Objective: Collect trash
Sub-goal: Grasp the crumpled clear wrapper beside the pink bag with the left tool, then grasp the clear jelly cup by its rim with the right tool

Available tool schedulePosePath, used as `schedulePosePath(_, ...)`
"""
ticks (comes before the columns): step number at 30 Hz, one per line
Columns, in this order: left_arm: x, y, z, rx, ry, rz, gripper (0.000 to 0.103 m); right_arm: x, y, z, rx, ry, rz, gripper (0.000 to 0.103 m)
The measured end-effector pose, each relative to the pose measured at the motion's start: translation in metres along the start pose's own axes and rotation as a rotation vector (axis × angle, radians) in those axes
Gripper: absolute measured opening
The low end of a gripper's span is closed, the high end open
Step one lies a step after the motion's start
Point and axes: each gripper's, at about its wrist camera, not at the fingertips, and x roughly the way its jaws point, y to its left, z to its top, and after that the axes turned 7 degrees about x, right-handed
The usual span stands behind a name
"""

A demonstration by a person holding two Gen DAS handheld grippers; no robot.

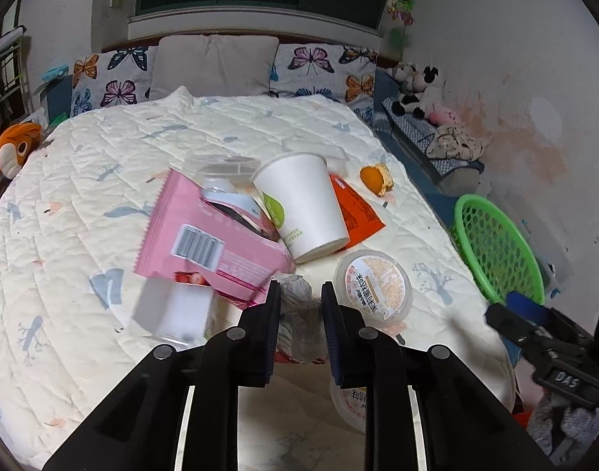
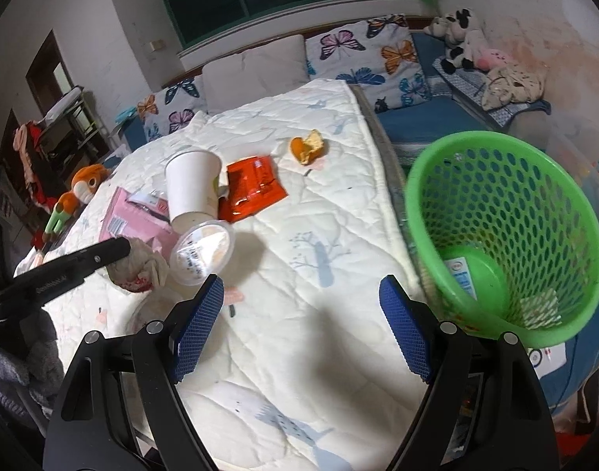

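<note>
My left gripper point(image 1: 300, 294) is shut on a crumpled white tissue wad point(image 1: 297, 316), also in the right wrist view point(image 2: 142, 267). Around it on the bed lie a pink wrapper point(image 1: 209, 243), a tipped white paper cup point(image 1: 303, 204), an orange-red sachet point(image 1: 358, 212), a clear lidded jelly cup point(image 1: 374, 286) and a piece of orange peel point(image 1: 375, 180). My right gripper point(image 2: 301, 306) is open and empty above bare quilt, left of the green mesh basket point(image 2: 507, 231). The basket holds a green lid and some paper.
The bed's right edge point(image 2: 381, 149) drops to a blue bench with plush toys point(image 2: 460, 39). Butterfly pillows point(image 1: 323, 66) line the headboard. An orange plush toy point(image 1: 13, 153) lies at the bed's left. A white box point(image 1: 173, 310) sits under the pink wrapper.
</note>
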Motion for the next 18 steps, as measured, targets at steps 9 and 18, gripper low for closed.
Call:
schedulePosePath(9,-0.025,0.028,0.002,-0.044,-0.061,0.040,0.021,0.008,0.032,-0.012,-0.067,0.042,0.066,0.083)
schedulePosePath(18,-0.036,0.050,-0.001,-0.080,-0.072,0.073,0.021,0.025,0.073,-0.031,-0.183,0.105,0.138,0.089)
